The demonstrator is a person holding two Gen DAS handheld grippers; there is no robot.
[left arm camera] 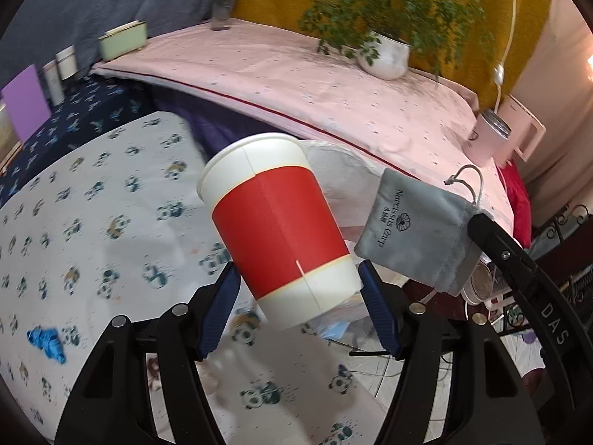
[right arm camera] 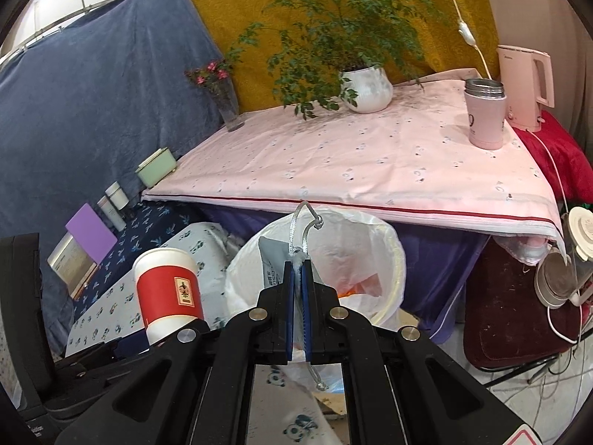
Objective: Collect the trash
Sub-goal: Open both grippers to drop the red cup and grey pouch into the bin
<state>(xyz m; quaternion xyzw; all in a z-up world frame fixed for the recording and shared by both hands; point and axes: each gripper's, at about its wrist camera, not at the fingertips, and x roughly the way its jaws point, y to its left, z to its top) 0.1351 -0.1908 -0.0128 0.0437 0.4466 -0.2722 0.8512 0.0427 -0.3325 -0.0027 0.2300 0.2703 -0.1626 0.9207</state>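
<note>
My left gripper [left arm camera: 296,282] is shut on a red and white paper cup [left arm camera: 276,222], held tilted in the air above the panda-print cloth; the cup also shows in the right wrist view [right arm camera: 168,293]. My right gripper [right arm camera: 298,270] is shut on the mouth of a grey drawstring pouch [left arm camera: 415,230], which hangs over a bin lined with a white plastic bag [right arm camera: 370,244]. In the right wrist view only a sliver of the pouch [right arm camera: 270,259] and its cord show. A blue crumpled scrap [left arm camera: 46,341] lies on the panda cloth at the left.
A pink-clothed table [right arm camera: 370,163] stands behind the bin, with a potted plant [right arm camera: 367,89], a glass vase [right arm camera: 228,107], a pink flask [right arm camera: 485,115], a pink kettle [right arm camera: 526,85] and a green box [right arm camera: 155,167]. Cables and a dark red chair [right arm camera: 511,311] are at the right.
</note>
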